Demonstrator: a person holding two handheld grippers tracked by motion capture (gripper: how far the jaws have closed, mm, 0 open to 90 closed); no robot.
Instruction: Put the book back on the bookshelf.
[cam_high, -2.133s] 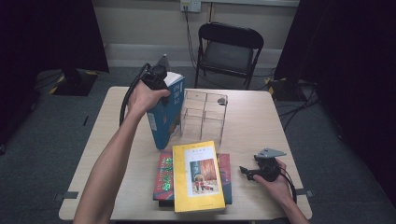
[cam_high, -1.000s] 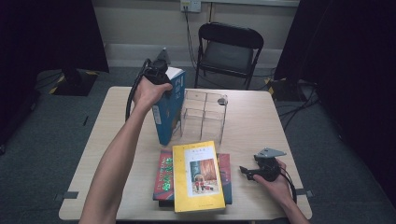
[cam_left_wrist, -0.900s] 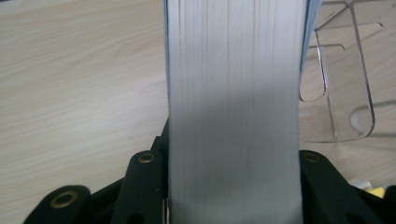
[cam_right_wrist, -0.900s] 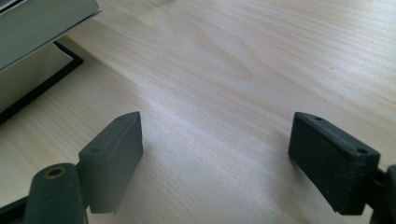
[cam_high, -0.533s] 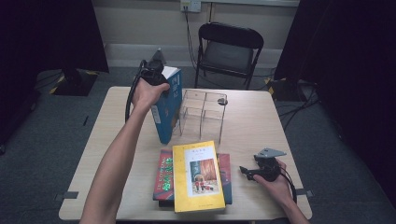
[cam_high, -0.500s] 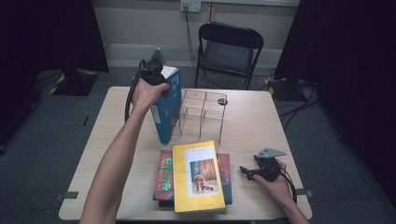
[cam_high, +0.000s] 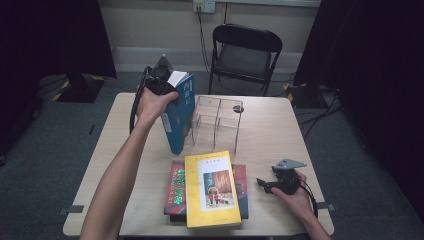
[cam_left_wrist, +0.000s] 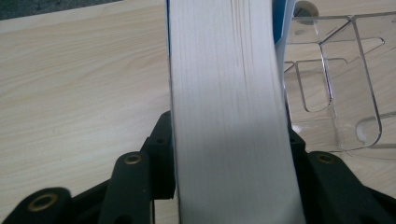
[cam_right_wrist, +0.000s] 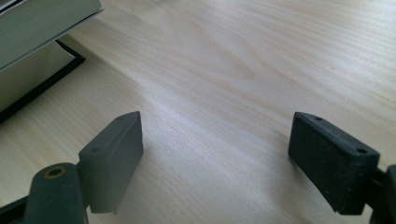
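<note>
No text is reading clearly here. The blue book (cam_high: 177, 117), left of centre in the high view, is carrying white characters on its cover and a pale spine label, both too small to make out. The yellow book (cam_high: 212, 189) at lower centre and the red book (cam_high: 175, 186) under it are showing blurred, illegible lettering.

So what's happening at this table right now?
A person is standing a blue book on end beside a clear acrylic book rack. The left gripper has the book between its jaws, which have just been opening. The book leans, its bottom on the table. The right gripper rests open near the front right. A stack of books, a yellow book on top, lies flat up front.
</note>
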